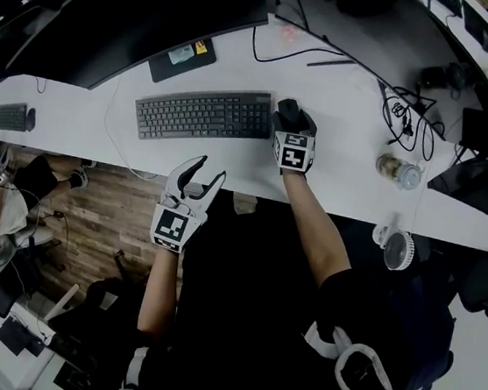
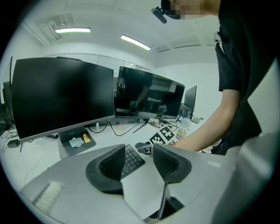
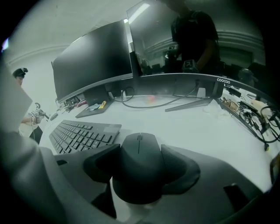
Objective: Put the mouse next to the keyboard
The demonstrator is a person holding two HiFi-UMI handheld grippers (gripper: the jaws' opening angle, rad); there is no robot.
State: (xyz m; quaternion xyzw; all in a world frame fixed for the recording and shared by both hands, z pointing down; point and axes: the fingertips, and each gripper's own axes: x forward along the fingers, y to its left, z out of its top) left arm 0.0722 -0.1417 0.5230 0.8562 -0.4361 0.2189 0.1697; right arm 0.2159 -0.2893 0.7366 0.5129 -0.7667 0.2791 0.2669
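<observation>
R gripper clamped on black mouse, on white desk beside keyboard, L gripper spread, empty

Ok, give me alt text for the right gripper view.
A dark mouse is gripped between the jaws of the right gripper, a dark keyboard just to its left on the white desk. Monitors stand behind.

Left tongs parted with nothing gripped, keyboard end on the white surface showing between them, dark mouse just beyond, right tongs' marker cube, person's bare forearm, two dark monitors behind.
</observation>
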